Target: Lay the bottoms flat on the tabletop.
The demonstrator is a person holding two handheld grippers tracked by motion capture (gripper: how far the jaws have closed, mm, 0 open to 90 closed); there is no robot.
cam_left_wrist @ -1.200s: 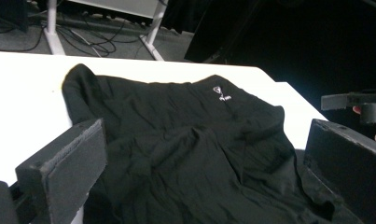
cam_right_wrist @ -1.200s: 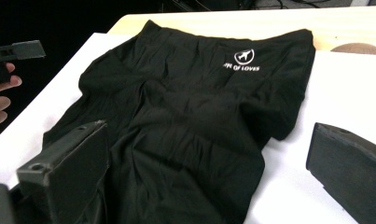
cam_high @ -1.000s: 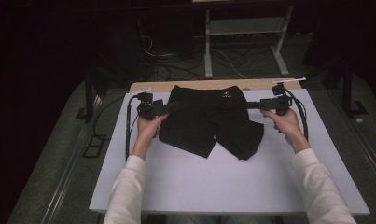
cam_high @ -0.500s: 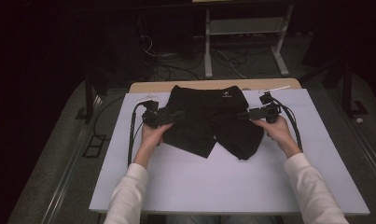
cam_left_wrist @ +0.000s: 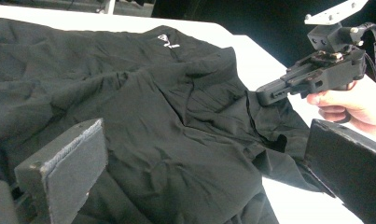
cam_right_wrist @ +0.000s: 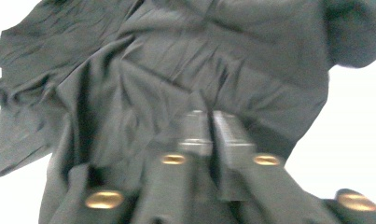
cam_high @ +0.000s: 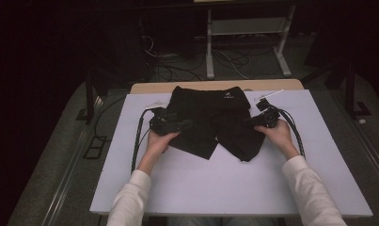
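Note:
A pair of black shorts [cam_high: 215,117] lies spread on the white table top [cam_high: 225,188], waistband with a small white logo [cam_left_wrist: 167,41] at the far side. My left gripper [cam_high: 187,125] rests at the shorts' left edge. Its jaws stand wide open over the cloth [cam_left_wrist: 176,140], and the left gripper [cam_left_wrist: 204,172] grips nothing. My right gripper [cam_high: 250,120] is at the shorts' right edge. Its jaws have just been closing, and the right gripper [cam_right_wrist: 211,126] now has them pressed together on a fold of the black fabric [cam_right_wrist: 176,70].
The white top lies on a wooden table whose far edge [cam_high: 215,86] shows behind the shorts. Beyond it, a metal stand [cam_high: 243,33] and loose cables [cam_high: 177,70] sit on the dark floor. Each gripper's cable [cam_high: 138,141] trails across the table.
Both hands moved inward toward the shorts and a little nearer. The right gripper's jaws went from open to shut on the shorts' right edge. The left gripper stayed open.

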